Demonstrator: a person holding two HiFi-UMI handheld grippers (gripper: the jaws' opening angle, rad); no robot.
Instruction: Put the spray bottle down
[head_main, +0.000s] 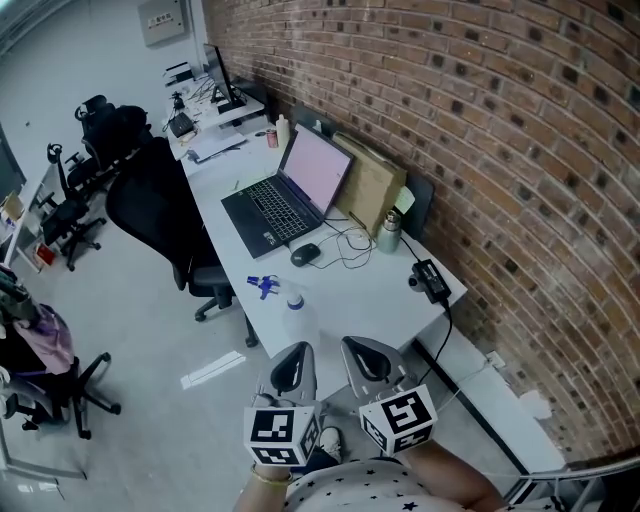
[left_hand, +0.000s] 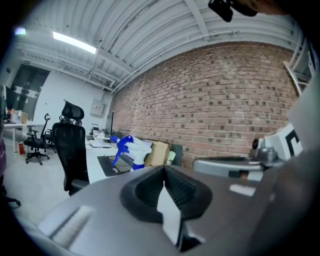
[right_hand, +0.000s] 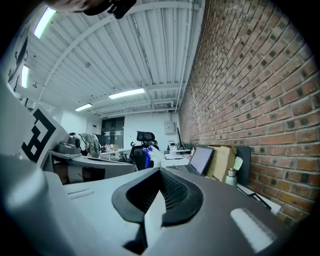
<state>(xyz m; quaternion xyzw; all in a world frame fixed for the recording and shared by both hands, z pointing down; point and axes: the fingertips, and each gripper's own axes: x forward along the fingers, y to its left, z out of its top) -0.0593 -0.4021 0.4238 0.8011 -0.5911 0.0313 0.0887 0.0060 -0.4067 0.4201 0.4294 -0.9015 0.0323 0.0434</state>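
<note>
Both grippers hang low at 6 o'clock in the head view, side by side, marker cubes up. Left gripper (head_main: 291, 368): its own view shows the jaws pressed together with nothing between them. Right gripper (head_main: 367, 360): same story, jaws together and empty.

Now the spray bottle (head_main: 291, 299). It's on the white table (head_main: 350, 310), at 12 o'clock from the left gripper, well apart from both, with its blue trigger pointing toward 9 o'clock. In the left gripper view it looks upright, white body with blue head.

Beyond it at 12 o'clock, a mouse (head_main: 305, 254), then an open laptop (head_main: 290, 195) with its screen lit. At 1 o'clock, a flask (head_main: 388, 235) stands beside a cardboard sheet (head_main: 370, 185) against the brick wall (head_main: 480, 130). At 10 o'clock, a black chair (head_main: 160, 215) is drawn up to the table's edge.
</note>
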